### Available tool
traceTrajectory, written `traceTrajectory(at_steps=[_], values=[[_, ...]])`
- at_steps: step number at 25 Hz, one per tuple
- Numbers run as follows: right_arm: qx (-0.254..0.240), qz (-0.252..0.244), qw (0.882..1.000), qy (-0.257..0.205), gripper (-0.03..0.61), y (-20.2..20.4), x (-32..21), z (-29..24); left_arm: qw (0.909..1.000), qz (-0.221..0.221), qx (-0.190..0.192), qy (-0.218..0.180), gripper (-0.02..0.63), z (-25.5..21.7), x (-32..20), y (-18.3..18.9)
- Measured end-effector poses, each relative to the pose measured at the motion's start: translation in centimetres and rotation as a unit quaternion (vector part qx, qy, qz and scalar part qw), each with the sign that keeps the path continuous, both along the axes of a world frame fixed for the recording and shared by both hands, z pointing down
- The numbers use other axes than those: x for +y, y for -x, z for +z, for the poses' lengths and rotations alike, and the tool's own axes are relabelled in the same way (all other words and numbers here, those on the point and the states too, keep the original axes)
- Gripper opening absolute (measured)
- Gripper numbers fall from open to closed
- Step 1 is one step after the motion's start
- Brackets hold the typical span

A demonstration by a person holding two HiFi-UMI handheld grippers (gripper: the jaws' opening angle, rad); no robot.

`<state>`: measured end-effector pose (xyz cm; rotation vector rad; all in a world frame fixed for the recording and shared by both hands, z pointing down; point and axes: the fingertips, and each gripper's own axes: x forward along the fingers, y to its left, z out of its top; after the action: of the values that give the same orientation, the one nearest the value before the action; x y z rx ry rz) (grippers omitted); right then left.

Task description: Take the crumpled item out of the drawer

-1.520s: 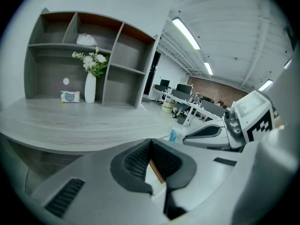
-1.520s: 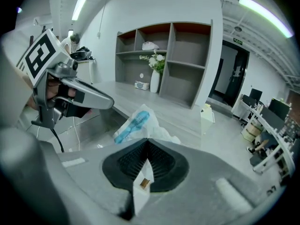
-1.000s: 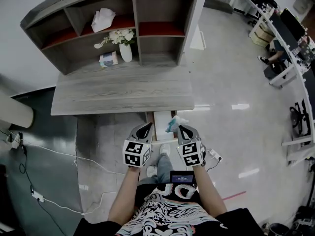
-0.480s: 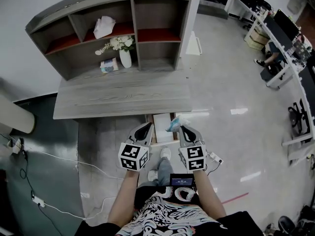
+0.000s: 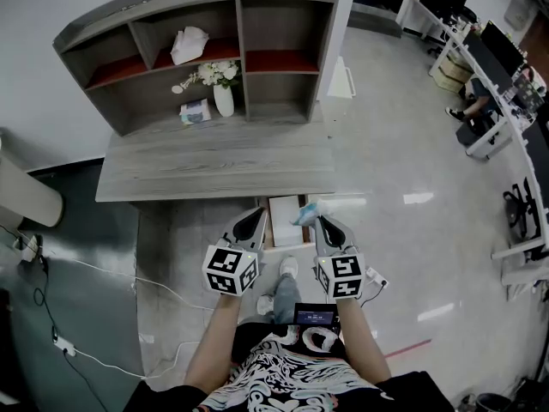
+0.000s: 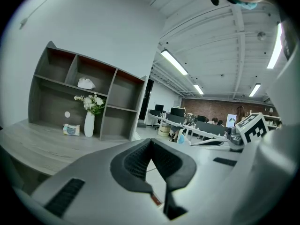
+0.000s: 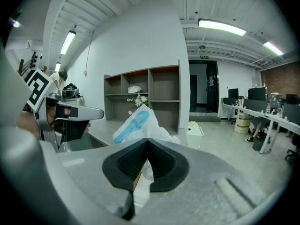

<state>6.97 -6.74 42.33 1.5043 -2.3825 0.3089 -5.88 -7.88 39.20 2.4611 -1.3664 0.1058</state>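
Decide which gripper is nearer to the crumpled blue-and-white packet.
Right. The right gripper is shut on the crumpled packet, which sticks up from its jaws. The left gripper, shut and empty, is apart from the packet, off to its left.

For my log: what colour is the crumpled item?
The crumpled item is white with a light-blue patch; see right gripper view.

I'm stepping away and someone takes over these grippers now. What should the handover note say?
Right gripper: shut on the crumpled wrapper.
Left gripper: shut, empty, beside the right one.
Drawer under the desk: open, wrapper held over its right edge.
Done: wrapper grasped and lifted.
Left: carry it clear, probably set it on the desk.
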Motion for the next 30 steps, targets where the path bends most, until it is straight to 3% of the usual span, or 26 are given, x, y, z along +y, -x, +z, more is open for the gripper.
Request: traceTrajectory(at_steps=[30], values=[[-0.006,0.006,1.0,0.017,0.008,0.0,0.6,1.2,0.9999,-0.004,0.011,0.007,-0.002,0.5,-0.5,0.8]])
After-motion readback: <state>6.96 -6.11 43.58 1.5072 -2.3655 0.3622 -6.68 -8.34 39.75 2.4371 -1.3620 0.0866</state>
